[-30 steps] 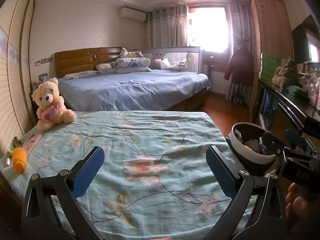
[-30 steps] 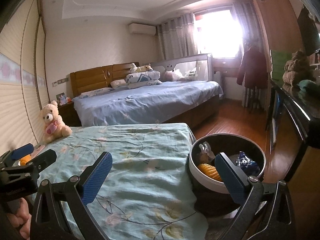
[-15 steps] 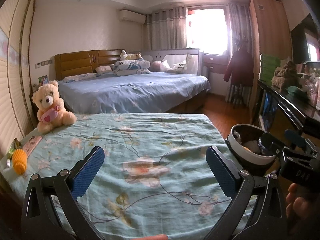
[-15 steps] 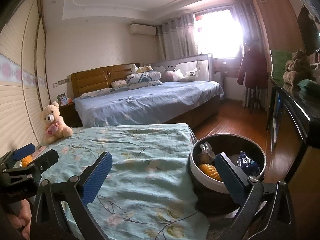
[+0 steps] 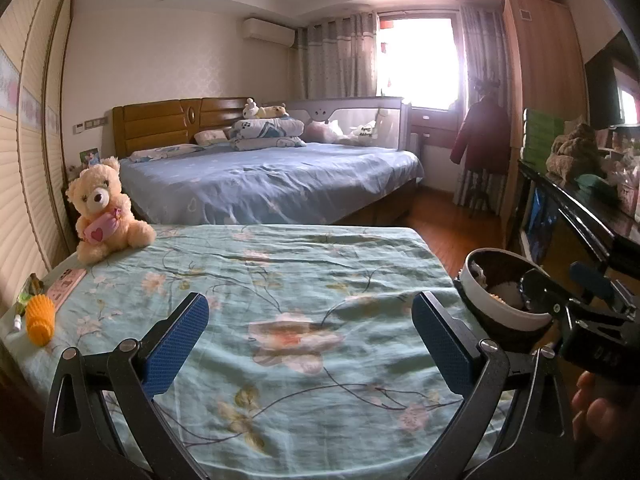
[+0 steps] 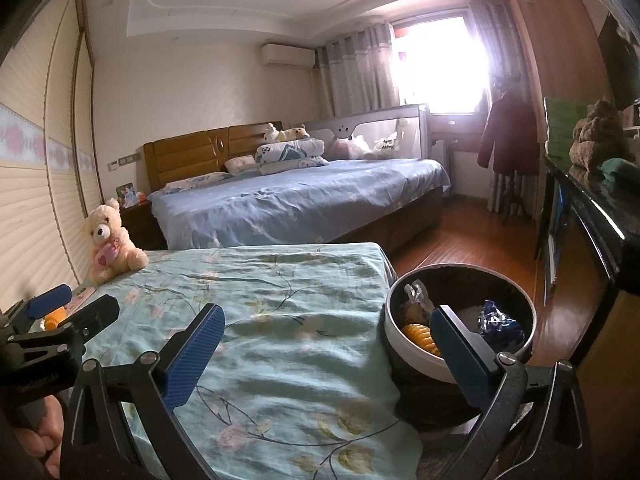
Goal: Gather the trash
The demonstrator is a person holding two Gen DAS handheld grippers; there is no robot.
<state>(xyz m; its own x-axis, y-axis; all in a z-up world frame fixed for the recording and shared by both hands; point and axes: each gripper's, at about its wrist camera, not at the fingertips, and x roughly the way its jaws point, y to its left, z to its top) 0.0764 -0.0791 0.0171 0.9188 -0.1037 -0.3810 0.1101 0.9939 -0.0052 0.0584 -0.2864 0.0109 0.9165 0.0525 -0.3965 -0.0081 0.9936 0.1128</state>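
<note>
Over floral bedspread (image 5: 304,280), both claws (image 5: 310,336) (image 6: 328,348) spread empty, trash bin (image 6: 460,360) beside, bedroom behind.

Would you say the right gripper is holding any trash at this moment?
No, the right gripper is open, with nothing between its fingers.

Floral-sheeted bed (image 5: 280,280) — teddy bear (image 5: 105,208), orange spiky toy (image 5: 40,319) on it
</note>
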